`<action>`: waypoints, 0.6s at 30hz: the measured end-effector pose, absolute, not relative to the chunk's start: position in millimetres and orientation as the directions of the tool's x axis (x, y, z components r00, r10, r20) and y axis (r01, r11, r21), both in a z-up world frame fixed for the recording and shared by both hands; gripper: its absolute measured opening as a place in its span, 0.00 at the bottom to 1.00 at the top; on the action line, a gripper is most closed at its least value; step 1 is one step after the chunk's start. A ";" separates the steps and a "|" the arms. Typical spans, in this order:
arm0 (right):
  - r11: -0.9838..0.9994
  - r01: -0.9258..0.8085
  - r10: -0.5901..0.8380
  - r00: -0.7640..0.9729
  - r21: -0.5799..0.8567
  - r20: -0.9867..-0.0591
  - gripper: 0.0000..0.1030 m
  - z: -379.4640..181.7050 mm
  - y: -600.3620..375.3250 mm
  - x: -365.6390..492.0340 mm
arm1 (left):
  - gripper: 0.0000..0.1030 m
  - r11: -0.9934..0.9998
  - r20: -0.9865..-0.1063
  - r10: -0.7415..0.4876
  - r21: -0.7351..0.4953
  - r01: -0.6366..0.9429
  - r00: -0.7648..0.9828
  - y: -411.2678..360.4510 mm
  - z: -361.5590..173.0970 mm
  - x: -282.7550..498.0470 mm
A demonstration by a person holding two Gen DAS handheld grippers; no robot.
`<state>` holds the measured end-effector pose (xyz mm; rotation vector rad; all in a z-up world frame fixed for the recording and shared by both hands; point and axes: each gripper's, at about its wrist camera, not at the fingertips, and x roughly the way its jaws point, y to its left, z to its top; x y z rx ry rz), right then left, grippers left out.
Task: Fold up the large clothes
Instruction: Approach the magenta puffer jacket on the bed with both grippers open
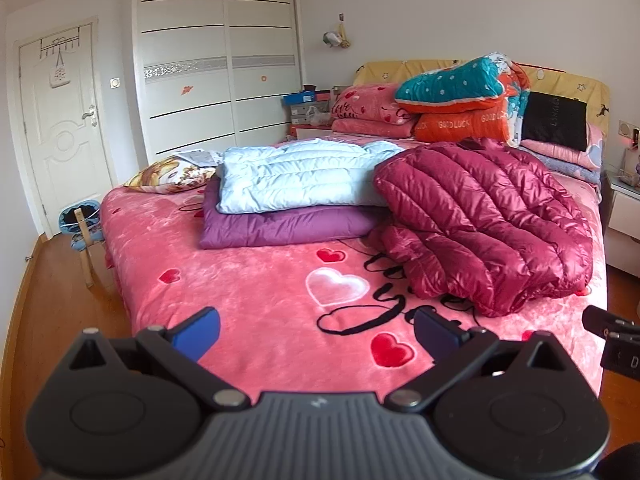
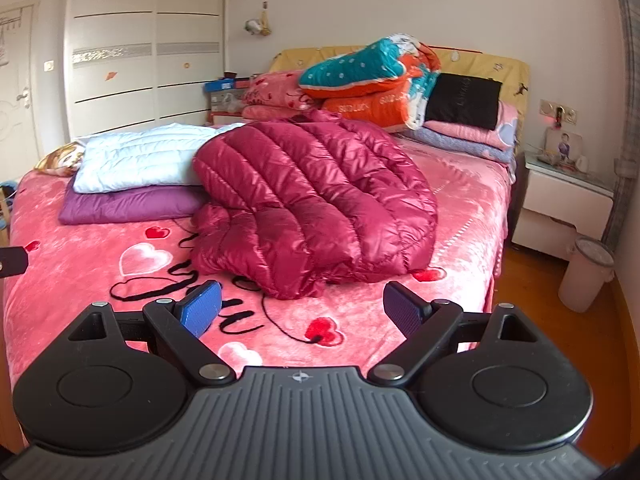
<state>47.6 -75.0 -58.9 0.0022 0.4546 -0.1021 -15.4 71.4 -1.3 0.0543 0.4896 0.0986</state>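
left gripper (image 1: 316,330): blue-padded jaws spread wide, nothing held, low centre of left view, over bare blanket
right gripper (image 2: 302,306): jaws wide apart too, empty, low centre of right view
target: shiny crimson quilted down jacket (image 2: 316,196), crumpled heap, centre of right view, centre-right of left view
neighbours: folded pale blue puffer coat (image 1: 296,176) stacked on folded purple coat (image 1: 280,226), jacket edge touching both
surface: pink plush heart-print blanket (image 1: 256,280)
risk 1: slick shell, likely slipping from pads if pinched thin
risk 2: dragging heap could topple folded stack
risk 3: trapped air, fold may spring open
risk 4: sleeve buried, hard to find
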 end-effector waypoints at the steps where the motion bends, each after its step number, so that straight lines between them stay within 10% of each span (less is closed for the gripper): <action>1: 0.996 0.091 -0.093 0.895 -0.025 -0.437 1.00 -58.9 -73.0 48.0 | 0.99 0.994 -0.467 0.110 0.074 -0.086 0.877 73.9 -1.7 -15.6; 18: 0.999 0.028 -0.035 0.888 -0.020 -0.459 1.00 -77.2 -72.7 56.7 | 0.99 0.995 -0.491 0.100 0.034 -0.095 0.866 95.1 -21.0 -11.6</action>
